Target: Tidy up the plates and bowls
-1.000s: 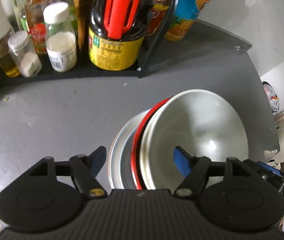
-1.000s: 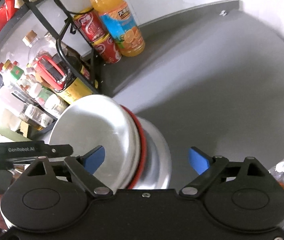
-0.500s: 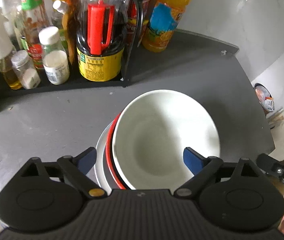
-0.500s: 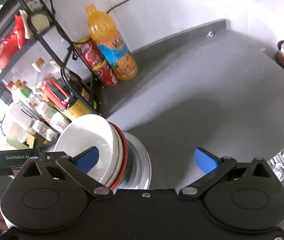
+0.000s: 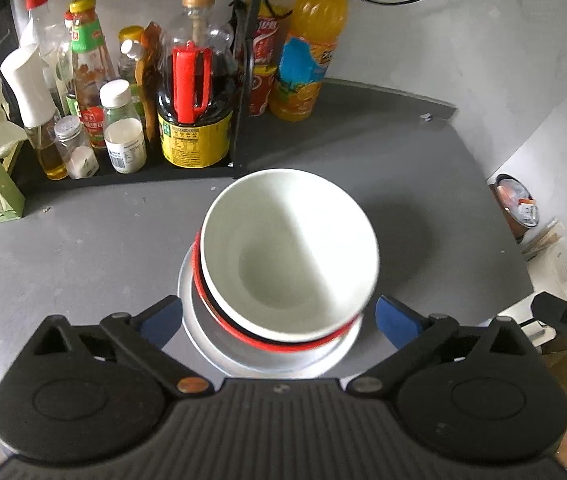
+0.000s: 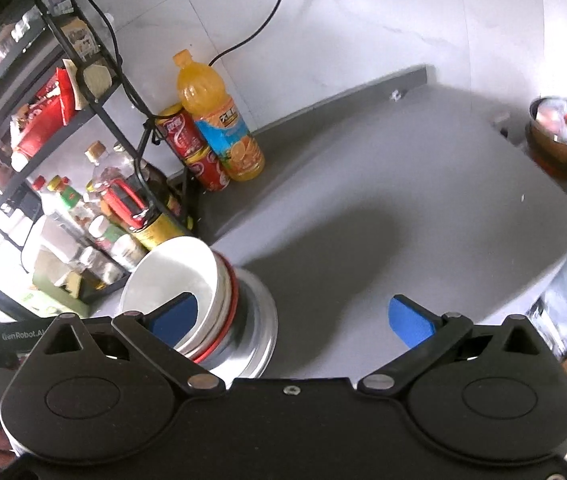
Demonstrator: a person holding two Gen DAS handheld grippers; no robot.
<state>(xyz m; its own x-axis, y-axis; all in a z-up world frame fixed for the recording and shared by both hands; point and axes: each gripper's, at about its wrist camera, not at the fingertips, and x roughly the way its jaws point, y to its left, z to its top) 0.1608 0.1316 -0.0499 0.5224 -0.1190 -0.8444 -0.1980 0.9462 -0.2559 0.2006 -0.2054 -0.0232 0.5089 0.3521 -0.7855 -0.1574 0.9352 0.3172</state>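
Grey counter [image 5: 83, 240] is backed by a bottle rack [image 5: 239, 80]. White bowl [image 5: 289, 256] is stacked in a red bowl [image 5: 219, 316] on a plate [image 5: 203, 344], mid-counter. Left gripper [image 5: 279, 318] and right gripper [image 6: 301, 316] are spread wide, nothing held.

The right gripper [image 6: 293, 318] hangs above the grey surface [image 6: 383, 200] with its blue-tipped fingers [image 6: 409, 320] spread wide and nothing between them. At lower left a white bowl [image 6: 175, 272] sits nested in a red-rimmed bowl [image 6: 230, 300] on a silver plate [image 6: 257, 332]. An orange drink bottle [image 6: 219, 120] and red cans [image 6: 193, 152] stand beside a black wire rack [image 6: 95, 76].
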